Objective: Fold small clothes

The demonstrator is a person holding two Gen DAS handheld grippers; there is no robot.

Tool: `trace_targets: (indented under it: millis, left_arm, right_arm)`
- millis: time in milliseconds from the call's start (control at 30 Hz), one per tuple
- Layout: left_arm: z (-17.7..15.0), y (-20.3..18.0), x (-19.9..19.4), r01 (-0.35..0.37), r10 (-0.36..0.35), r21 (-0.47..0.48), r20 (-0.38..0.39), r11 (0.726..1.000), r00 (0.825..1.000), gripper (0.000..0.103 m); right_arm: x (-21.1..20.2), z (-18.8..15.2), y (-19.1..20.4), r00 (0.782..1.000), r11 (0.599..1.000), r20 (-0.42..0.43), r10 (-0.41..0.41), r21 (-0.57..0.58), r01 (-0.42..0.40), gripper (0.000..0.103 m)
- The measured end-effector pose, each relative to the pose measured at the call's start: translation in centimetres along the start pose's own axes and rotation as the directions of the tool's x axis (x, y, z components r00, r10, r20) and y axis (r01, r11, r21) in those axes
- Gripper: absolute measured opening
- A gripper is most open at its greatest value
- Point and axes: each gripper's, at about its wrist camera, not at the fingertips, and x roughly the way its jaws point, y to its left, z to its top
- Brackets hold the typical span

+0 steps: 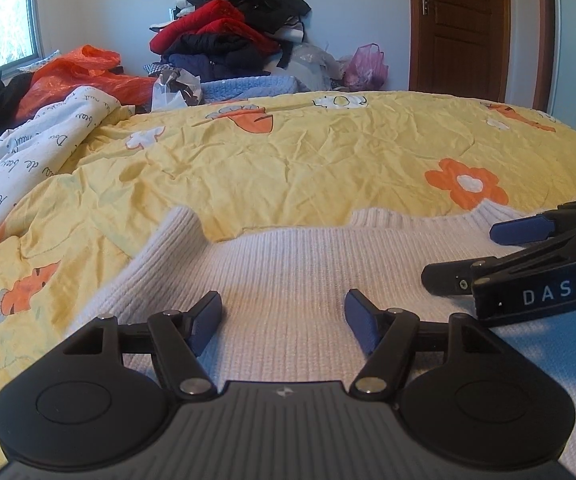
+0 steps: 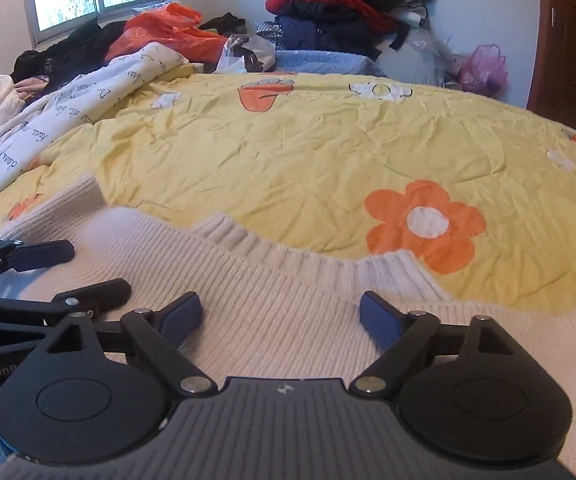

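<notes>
Hovering low over the white knit sweater (image 1: 288, 280), the left gripper (image 1: 284, 316) had its jaws spread wide with nothing between them. The right gripper (image 2: 280, 314) was likewise wide open and empty, just beside the left one and pointing the same way across the bed.

Sweater lay spread on the yellow flowered quilt (image 1: 307, 160), directly under and ahead of both grippers. Ribbed collar (image 2: 288, 248) sat just ahead of the right gripper; a ribbed sleeve cuff (image 1: 180, 224) stuck out ahead and to the left of the left gripper. Whether the pads touched the knit or hung slightly above it could not be told.

Judgement: fold not yet begun; garment looked roughly flat, so this was likely the pick-up for a first fold.

Notes for doing the step well:
- Each gripper should take an edge of the sweater, not mid-panel, so that one layer of fabric lifts cleanly.
- Pinch deep enough to seat the thick rib in the pads; loose knit may slip from a shallow bite.
- Move both grippers together at matching height, otherwise the fold line would skew.
- Keep the grippers apart; they sat close enough to risk fouling each other.
- Tuck the sleeve to the left inward before any crosswise fold.

Clothes pile (image 1: 232, 28) and orange bag (image 1: 80, 76) lay far ahead, well apart from the work.
</notes>
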Motion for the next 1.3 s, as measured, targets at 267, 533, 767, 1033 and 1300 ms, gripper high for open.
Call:
trace_targets:
  millis: [267,533,767,1033,1300]
  left_arm:
    - [-0.3,0.5,-1.4,-0.018,0.018,0.022,-0.006,1.0,1.0,0.081]
    - [-2.5,3.4,-4.5,-0.06,0.059,0.008,0.007,0.998,0.998,0.093]
    - [-2.8,5.9,-2.5,0.002,-0.01,-0.169,-0.043,0.986,0.999,0.103]
    - [-5.0,6.6,-10.7,-0.065,0.08,-0.196,0.068,0.978,0.994,0.103]
    - [-10.4,10.0,-12.2,-0.03,0.008,-0.471,-0.049,0.882,0.999,0.103]
  right_arm:
    - [-0.2,-0.3,0.1,1.0,1.0,0.008,-0.001,0.002,0.001,0.092]
    - [-0.4,-0.2,-0.3,1.0,0.999,0.024,0.018,0.029,-0.018,0.092]
    - [-0.4,-0.3,-0.3,1.0,0.999,0.026,0.017,0.03,-0.018,0.093]
    - [-7.8,-2.3,-1.6,0.987,0.993,0.158,0.041,0.099,-0.057,0.096]
    - [-13.8,-9.4,-3.7,0.986,0.995,0.149,-0.079,0.079,0.068,0.1]
